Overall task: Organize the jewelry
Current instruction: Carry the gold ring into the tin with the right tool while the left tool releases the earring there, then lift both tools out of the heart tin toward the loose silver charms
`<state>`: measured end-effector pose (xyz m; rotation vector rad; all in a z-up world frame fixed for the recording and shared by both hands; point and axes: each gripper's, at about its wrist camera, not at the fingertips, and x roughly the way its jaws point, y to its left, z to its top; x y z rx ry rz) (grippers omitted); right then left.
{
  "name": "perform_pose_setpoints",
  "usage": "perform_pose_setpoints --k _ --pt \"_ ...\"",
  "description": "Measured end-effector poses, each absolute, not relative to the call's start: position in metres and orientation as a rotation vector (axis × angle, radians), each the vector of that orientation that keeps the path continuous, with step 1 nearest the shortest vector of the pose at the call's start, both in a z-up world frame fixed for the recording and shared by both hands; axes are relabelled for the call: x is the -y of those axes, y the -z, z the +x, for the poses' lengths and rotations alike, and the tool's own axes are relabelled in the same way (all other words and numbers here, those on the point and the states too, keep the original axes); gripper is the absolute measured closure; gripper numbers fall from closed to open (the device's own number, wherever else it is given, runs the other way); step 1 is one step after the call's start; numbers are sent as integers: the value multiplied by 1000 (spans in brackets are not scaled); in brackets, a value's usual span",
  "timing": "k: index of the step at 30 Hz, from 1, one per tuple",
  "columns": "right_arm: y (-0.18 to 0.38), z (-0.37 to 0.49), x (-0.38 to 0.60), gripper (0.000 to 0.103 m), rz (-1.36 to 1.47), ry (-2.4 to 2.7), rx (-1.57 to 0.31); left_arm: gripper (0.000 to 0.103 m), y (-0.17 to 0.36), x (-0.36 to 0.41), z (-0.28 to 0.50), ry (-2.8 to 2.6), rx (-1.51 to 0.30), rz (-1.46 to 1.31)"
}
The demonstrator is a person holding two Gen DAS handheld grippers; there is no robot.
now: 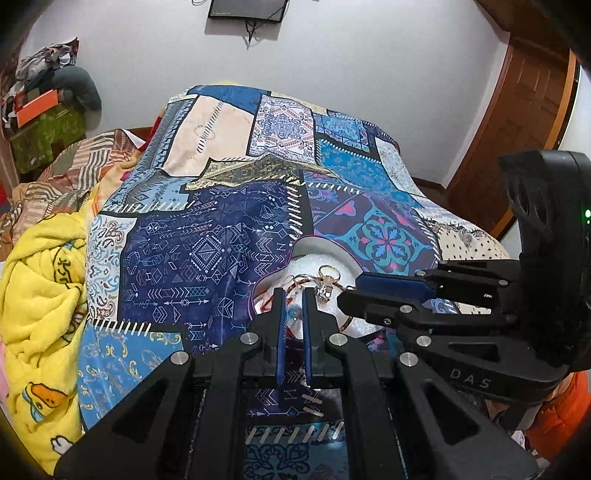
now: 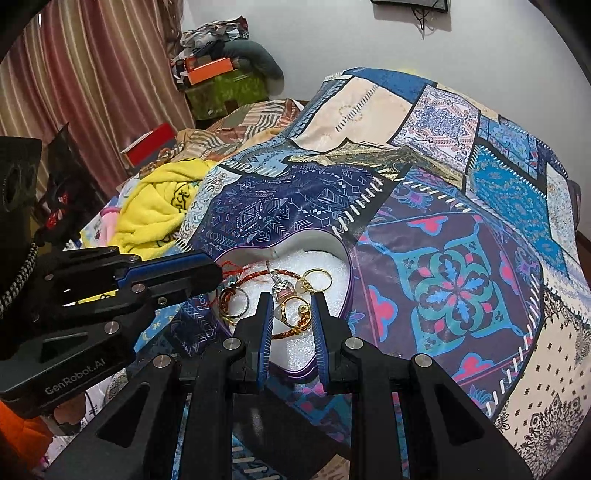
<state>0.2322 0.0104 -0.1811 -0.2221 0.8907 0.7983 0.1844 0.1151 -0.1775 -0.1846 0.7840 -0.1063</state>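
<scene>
Heart-shaped tin [image 2: 314, 236] on quilt [image 2: 461, 206], rings [image 2: 317, 277] and bracelets [image 2: 258, 275] inside, blanket [image 2: 159, 210] left.

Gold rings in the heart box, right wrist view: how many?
3: one at the left, one at the back right, one with a setting between the right gripper fingers. More may be hidden.

Left wrist view: the heart-shaped tin [image 1: 314, 245] is mostly buried behind the left gripper's fingers [image 1: 280, 328] and the right gripper [image 1: 373, 291]. The jewelry between those fingers is a blur. Up top, the wall screen [image 1: 246, 9] is clipped by the frame edge.
</scene>
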Motion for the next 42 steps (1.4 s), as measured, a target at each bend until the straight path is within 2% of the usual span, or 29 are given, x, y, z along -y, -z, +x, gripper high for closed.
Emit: perform_pose_setpoints --k 6,7,11,13,18,25,42 --pt "180 229 -13 84 -262 -786 -870 97 176 -116 182 94 -777 -171" --pt "180 228 -14 84 -269 -781 -869 94 175 -117 181 91 -775 -169" --pt "179 227 -11 74 -275 -762 -863 84 174 -118 177 73 -774 -160" --pt "178 226 -9 70 -280 -747 -854 74 173 -119 175 63 -774 -160" --pt "172 225 -1 60 -274 -715 -838 71 172 -120 171 42 -775 -157" --pt "164 222 14 59 -259 -693 -833 64 169 -114 165 34 -784 -145" --pt "163 213 104 59 -185 -581 -888 59 159 -62 149 82 -823 -82"
